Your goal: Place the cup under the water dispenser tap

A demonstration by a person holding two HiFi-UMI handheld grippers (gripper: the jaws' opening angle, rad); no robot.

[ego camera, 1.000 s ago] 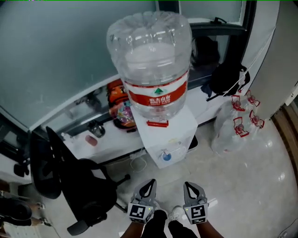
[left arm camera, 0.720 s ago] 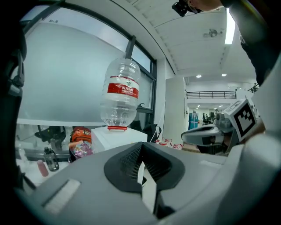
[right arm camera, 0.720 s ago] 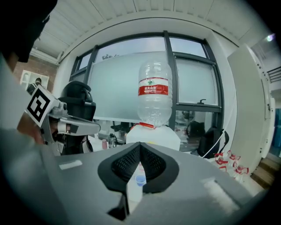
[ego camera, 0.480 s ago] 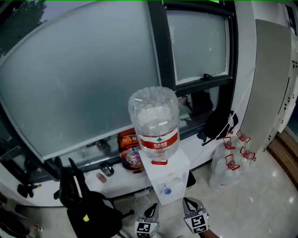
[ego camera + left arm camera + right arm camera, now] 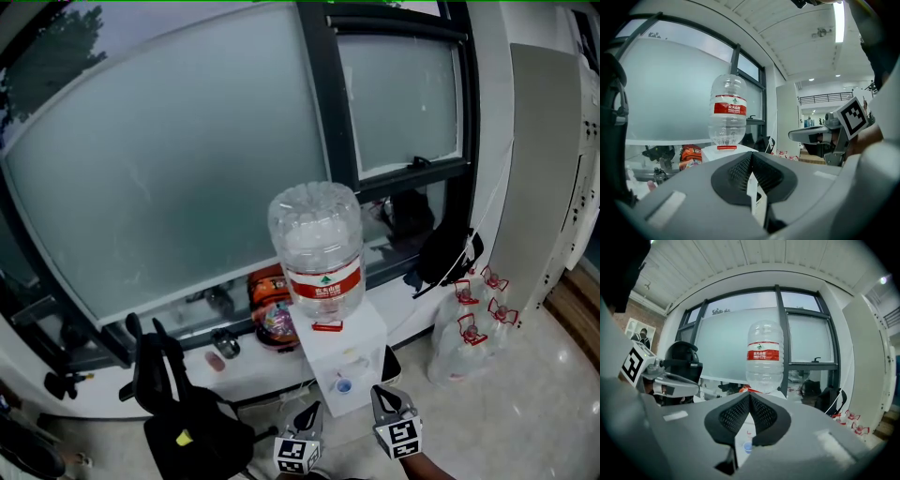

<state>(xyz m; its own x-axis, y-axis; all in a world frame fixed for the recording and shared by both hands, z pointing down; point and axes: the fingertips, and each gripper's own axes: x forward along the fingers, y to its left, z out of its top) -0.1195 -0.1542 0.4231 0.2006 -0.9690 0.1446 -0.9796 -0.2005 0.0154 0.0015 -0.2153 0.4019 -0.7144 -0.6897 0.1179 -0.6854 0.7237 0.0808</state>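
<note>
Against a second ago, the dispenser [image 5: 349,345] is seen from farther back and higher. The bottle [image 5: 317,246], which then filled the head view, is now small beneath the window [image 5: 187,169]. From this it is judged that the person has straightened up and stepped away.

Just left of the dispenser's front, the left tool [image 5: 312,410] is held clenched, with nothing gripped. At the dispenser's front itself, low down between the two tools, a small blue cup [image 5: 343,385] is seen, touched by neither. Just right of it, the right tool [image 5: 378,391] is likewise clenched and empty. The placing is therefore judged to be done, or nearly so. Whether the cup stands exactly where the water would fall cannot be told at this size.

A red label [image 5: 323,281] is wrapped round the bottle above the dispenser, printed with a green triangular mark and white Chinese characters. In the left gripper view these are read as 农夫山泉. A black-and-white square marker [image 5: 397,437] is carried on each tool. No other writing can be read.
</note>
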